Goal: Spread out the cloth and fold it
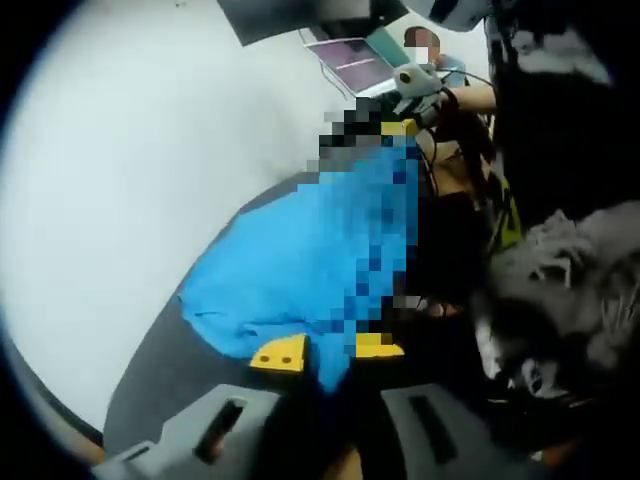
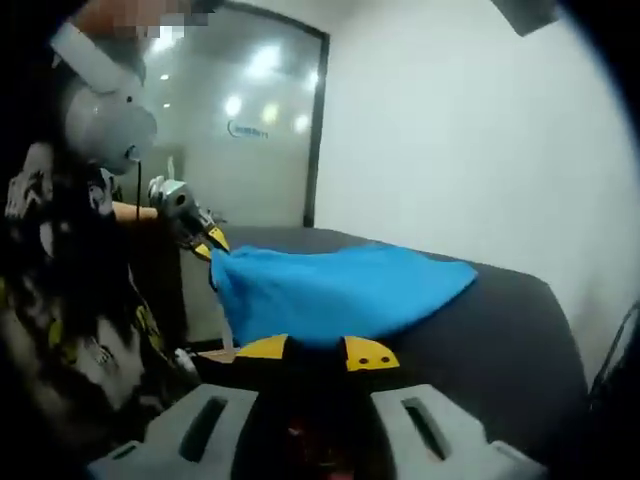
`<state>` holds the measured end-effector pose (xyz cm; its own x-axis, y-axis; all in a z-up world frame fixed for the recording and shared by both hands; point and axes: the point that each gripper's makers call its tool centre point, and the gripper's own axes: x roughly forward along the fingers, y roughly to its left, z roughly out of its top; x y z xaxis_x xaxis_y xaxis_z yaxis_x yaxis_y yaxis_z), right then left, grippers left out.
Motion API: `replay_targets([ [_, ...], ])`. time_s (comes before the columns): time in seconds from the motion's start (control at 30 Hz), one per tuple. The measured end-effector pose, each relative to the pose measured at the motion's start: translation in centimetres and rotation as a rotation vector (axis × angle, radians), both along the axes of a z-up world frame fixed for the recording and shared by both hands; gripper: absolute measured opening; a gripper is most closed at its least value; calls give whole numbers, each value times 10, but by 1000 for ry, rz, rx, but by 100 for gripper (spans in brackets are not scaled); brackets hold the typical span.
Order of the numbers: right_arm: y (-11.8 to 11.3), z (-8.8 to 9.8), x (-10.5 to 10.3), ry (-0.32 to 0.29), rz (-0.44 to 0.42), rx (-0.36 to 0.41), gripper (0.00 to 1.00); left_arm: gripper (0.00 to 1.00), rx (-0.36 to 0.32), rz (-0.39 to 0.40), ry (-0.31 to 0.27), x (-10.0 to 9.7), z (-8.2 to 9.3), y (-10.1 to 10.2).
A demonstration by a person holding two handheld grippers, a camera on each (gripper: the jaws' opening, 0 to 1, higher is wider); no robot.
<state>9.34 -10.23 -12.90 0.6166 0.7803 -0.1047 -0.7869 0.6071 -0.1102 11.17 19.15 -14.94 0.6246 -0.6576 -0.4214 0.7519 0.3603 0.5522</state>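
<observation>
The blue cloth (image 2: 335,292) hangs stretched between the two tools, its near edge lifted while the far part trails down onto the dark bench (image 2: 500,330), where one corner lies toward the right in the right gripper view. In that view the right tool (image 2: 316,353) has its yellow-tipped jaws drawn close together on the cloth's near edge, so it looks clamped on the fabric, and the left tool (image 2: 205,240) comes in from the left, pinching another corner at about the same height. In the left gripper view the cloth (image 1: 290,270) runs from the left tool (image 1: 328,352), whose yellow tips are set on either side of a fold of blue fabric, up toward the right tool (image 1: 420,95) at the far end; much of the middle is blurred, so the grip there is hard to read. Judged from this, the spreading is under way: the cloth is held out by two corners but is not yet laid flat, with wrinkles near the grips. Laying it out smooth on the bench and every fold appear to be left. A plain white wall (image 2: 470,140) stands behind the bench.
</observation>
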Motion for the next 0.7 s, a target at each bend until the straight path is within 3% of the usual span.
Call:
replay_targets([
  [0.1, 0, -9, -8, -53, 27, -118, 33, 25, -1, -2, -34, 4, -5, 9],
  [0.13, 5, -14, -11, -86, 47, -179, 33, 26, 5, -12, -43, 4, -8, 10],
  [0.27, 27, -17, -18, -237, 92, -309, 33, 26, 8, -17, -73, 5, -12, 11],
  [0.33, 41, -23, -27, -295, 154, -387, 32, 26, 19, -22, -116, 8, -10, 8],
  [0.43, 55, -35, -36, -348, 204, -444, 30, 26, 30, -48, -131, 8, -14, 7],
  [0.5, 59, -40, -31, -416, 189, -481, 24, 24, 34, -62, -151, 10, -12, 5],
  [0.6, 56, -51, -24, -456, 175, -554, 24, 23, 85, -100, -152, 9, -13, 3],
  [0.7, 51, -49, -18, -507, 145, -569, 20, 13, 58, -135, -163, 3, -7, -2],
])
